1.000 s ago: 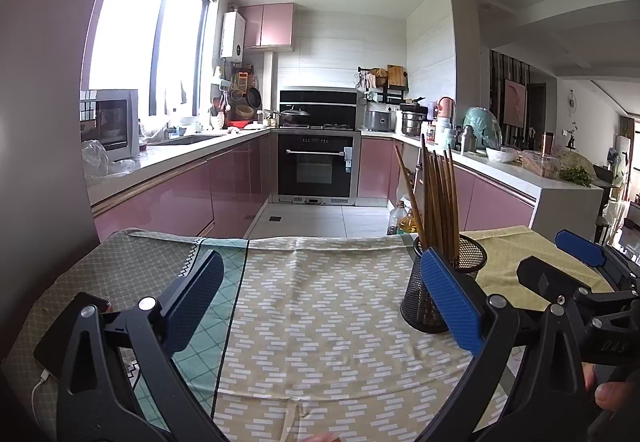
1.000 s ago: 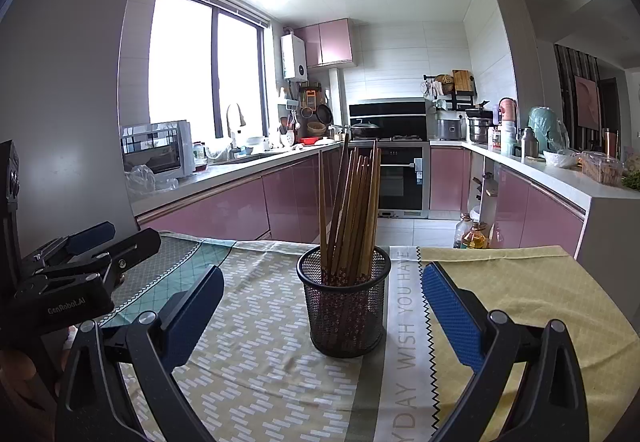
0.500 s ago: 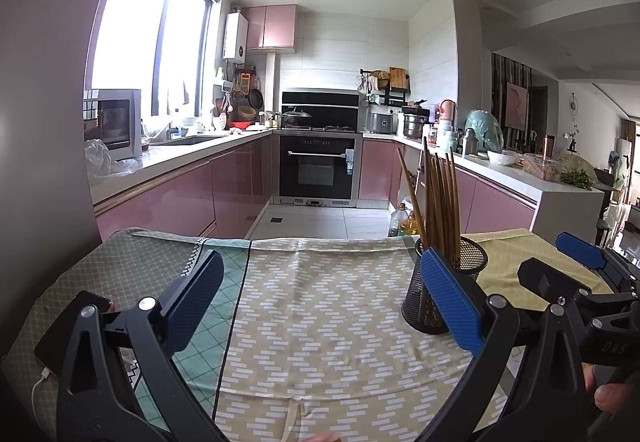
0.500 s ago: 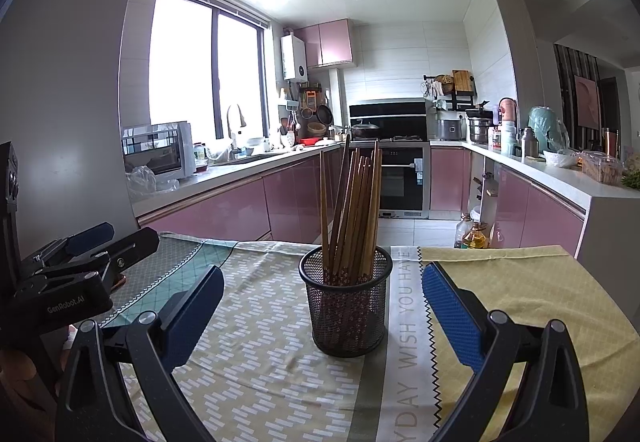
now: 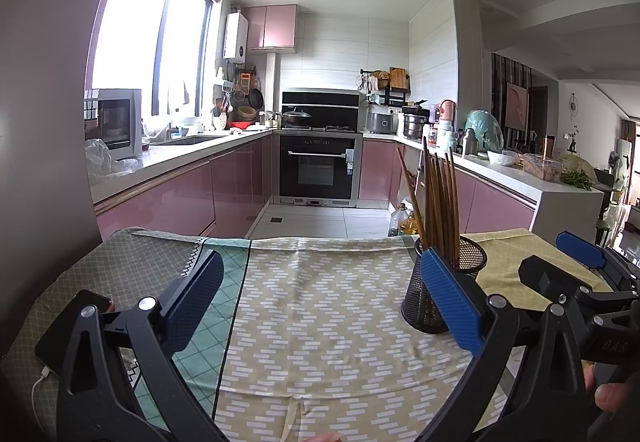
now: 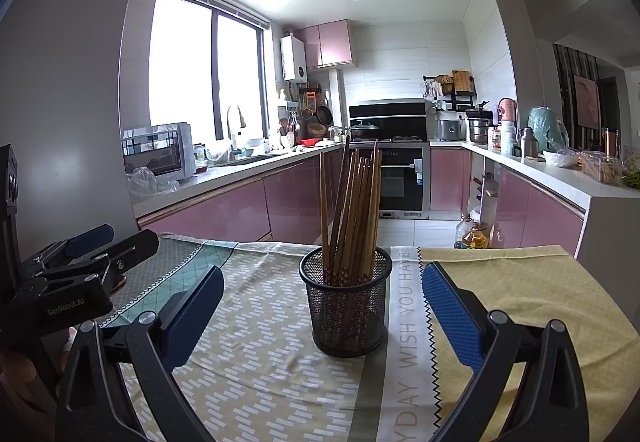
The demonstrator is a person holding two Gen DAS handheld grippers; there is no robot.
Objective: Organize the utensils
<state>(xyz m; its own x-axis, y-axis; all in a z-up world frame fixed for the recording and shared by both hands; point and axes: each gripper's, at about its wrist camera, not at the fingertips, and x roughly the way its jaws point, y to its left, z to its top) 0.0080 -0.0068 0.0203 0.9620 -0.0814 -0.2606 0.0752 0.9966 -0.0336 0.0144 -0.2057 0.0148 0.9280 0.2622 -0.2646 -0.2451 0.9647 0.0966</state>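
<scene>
Right gripper (image 6: pixel 322 306) spread wide, nothing between the blue pads, low over the table and aimed straight at the mesh holder (image 6: pixel 347 304). Left gripper (image 5: pixel 320 306) also spread wide and empty, over bare cloth to the left of the holder.

Black wire-mesh holder stands upright on the tablecloth (image 6: pixel 248 326), about mid-table in the right wrist view, beside the printed strip with lettering (partly readable, "WISH YOU HAVE"). In the left wrist view the holder (image 5: pixel 466 262) sits partly behind that gripper's right finger.

Inside the holder: a bundle of wooden chopsticks (image 6: pixel 354 209), standing on end, fanned out slightly, a few leaning left. Count unclear.

Phone (image 5: pixel 74 326) with a white cable lies at the table's left edge.

Beyond the table: kitchen with pink cabinets, a built-in oven (image 6: pixel 400 181), and a cluttered countertop (image 6: pixel 560 173) on the right holding pots, bottles and a bowl.
</scene>
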